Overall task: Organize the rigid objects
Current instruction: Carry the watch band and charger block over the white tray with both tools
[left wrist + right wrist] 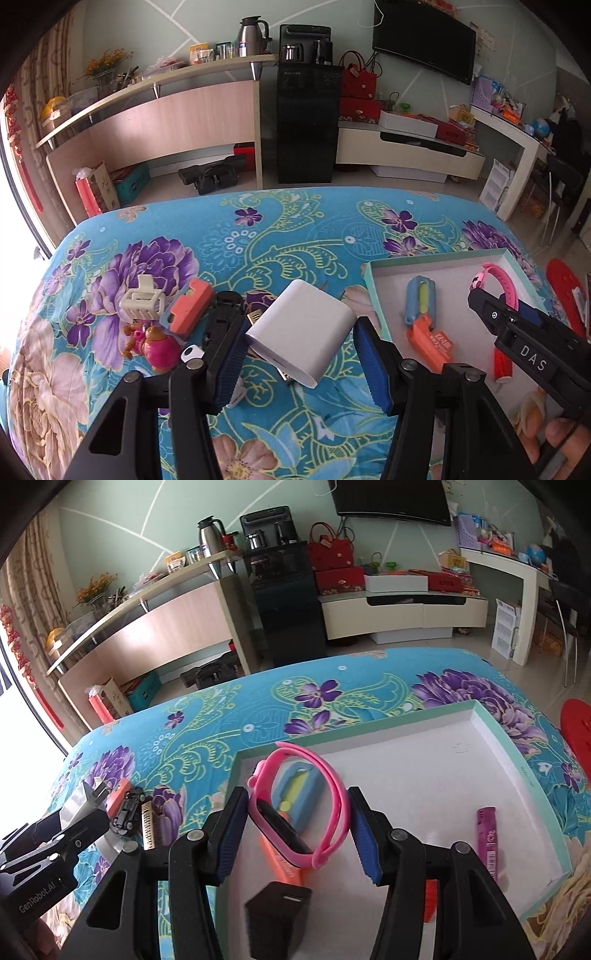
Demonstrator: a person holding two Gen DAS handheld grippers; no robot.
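Your left gripper point(299, 350) grips the white charger point(301, 332) between its blue pads, above the flowered cloth point(258, 236), just left of the box point(509, 753). Your right gripper point(297, 830) clamps the pink watch point(295, 812) over the box, where a black charger point(277, 908) and an orange toy point(430, 339) lie.

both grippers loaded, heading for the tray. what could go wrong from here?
1. The left gripper holds the white charger tilted, gripped near one corner; it may twist loose.
2. The right gripper pinches a springy pink watch; it may pop out.
3. The tray already holds items; drops may land on them.
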